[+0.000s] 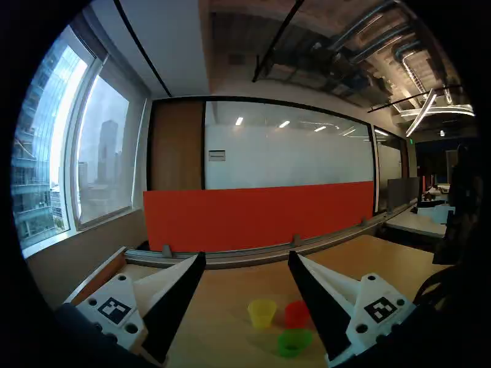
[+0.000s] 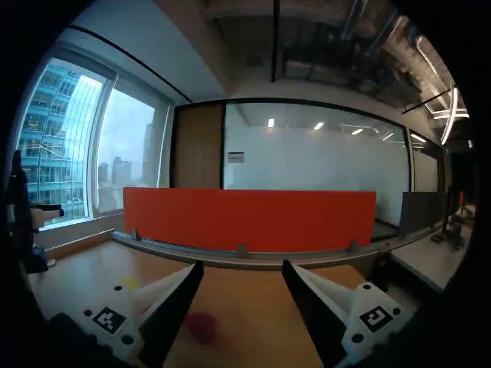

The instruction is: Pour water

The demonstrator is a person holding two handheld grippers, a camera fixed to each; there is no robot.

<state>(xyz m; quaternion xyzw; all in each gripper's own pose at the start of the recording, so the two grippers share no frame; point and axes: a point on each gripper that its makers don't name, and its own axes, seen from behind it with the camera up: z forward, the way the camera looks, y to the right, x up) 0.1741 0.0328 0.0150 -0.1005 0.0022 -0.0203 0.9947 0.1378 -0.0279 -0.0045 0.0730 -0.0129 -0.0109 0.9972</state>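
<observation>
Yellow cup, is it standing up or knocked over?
Standing up. The yellow cup sits on the table, wide mouth facing up, beside the red cup.

No legible text, numbers or brands anywhere. Small plaque (image 1: 216, 155) above the orange divider (image 1: 258, 214) and green lit sign (image 1: 410, 140) up right of it: too small to read. Square black-and-white code markers (image 1: 115, 310) on left gripper (image 1: 245, 254) and right gripper (image 2: 241, 264), below the divider: patterns only, no characters.

On the desk (image 1: 227, 306) ahead of the left hand-held gripper (image 1: 245, 254), toward its right finger, a cup (image 1: 262, 313) and a second cup (image 1: 297, 314) stand side by side, a third cup (image 1: 293, 341) nearer. Beyond, a partition (image 1: 258, 218).
</observation>
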